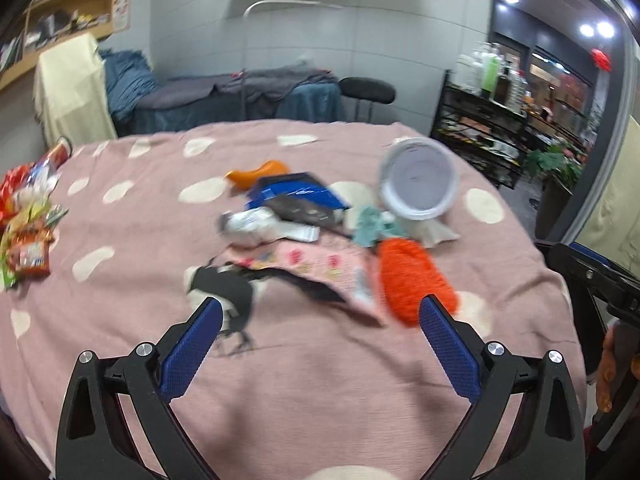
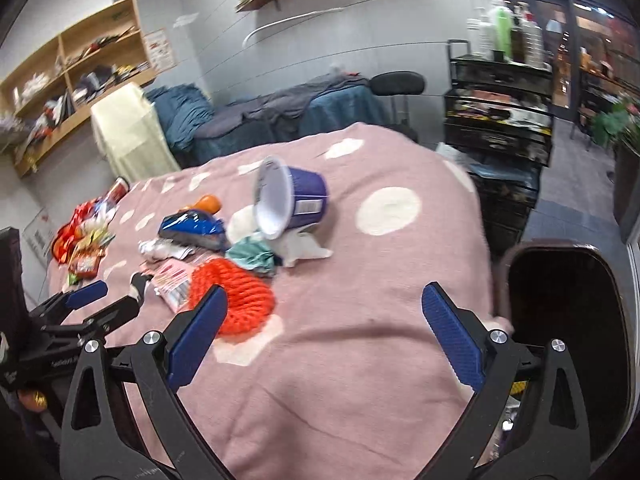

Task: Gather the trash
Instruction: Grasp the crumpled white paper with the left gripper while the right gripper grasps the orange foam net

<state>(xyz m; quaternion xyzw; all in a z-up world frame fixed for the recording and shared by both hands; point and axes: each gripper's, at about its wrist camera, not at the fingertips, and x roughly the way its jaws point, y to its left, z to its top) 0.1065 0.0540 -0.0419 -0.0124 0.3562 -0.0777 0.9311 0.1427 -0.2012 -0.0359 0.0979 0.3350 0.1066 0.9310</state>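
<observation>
A pile of trash lies mid-table on the pink dotted cloth (image 1: 320, 380): an orange net bag (image 1: 414, 280), a pink wrapper (image 1: 304, 268), a blue packet (image 1: 296, 194), a teal crumpled piece (image 1: 372, 226), a tipped purple cup (image 1: 418, 180) and white tissue. My left gripper (image 1: 320, 320) is open and empty, just short of the pile. My right gripper (image 2: 324, 308) is open and empty, with the net bag (image 2: 236, 300) by its left finger. The cup (image 2: 292, 202) lies ahead of it. The left gripper (image 2: 102, 298) shows at the left of the right wrist view.
Snack packets (image 1: 28, 224) lie at the table's left edge. A dark bin (image 2: 564, 320) stands at the table's right edge. A black rack with bottles (image 2: 504, 92), a stool (image 1: 366, 90) and a covered bed (image 1: 240, 100) stand behind.
</observation>
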